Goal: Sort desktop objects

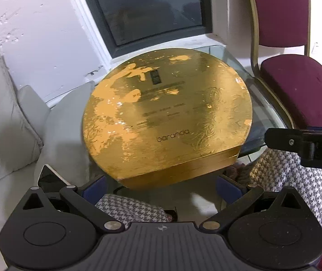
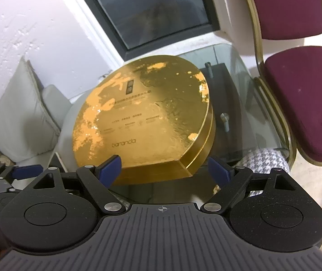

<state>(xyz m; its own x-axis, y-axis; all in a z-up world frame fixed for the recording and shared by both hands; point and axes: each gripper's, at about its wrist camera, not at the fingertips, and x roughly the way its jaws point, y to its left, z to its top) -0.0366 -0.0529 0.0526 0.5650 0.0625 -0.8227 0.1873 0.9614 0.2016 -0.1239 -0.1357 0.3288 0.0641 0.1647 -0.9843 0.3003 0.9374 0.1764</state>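
A large round gold box (image 1: pixel 165 113), printed "baranda" and cut flat on its near side, lies on a glass table (image 1: pixel 258 117). My left gripper (image 1: pixel 161 188) is open wide just in front of that flat side, with a blue fingertip (image 1: pixel 93 188) below each end of it. My right gripper (image 2: pixel 164 171) is also open. It faces the box's (image 2: pixel 143 113) flat side and right corner, its blue pads (image 2: pixel 110 169) spread either side. Nothing is held. The right gripper's black body (image 1: pixel 303 145) shows at the right of the left wrist view. The left gripper (image 2: pixel 25 171) shows low on the left in the right wrist view.
A maroon chair (image 2: pixel 303 99) with a gold frame stands right of the table. Grey cushions (image 1: pixel 5 122) sit on the left. A dark window (image 1: pixel 147 6) is set in the white wall behind. Houndstooth fabric (image 1: pixel 285 174) shows under the glass. A dark flat object (image 1: pixel 48 177) lies near the left fingertip.
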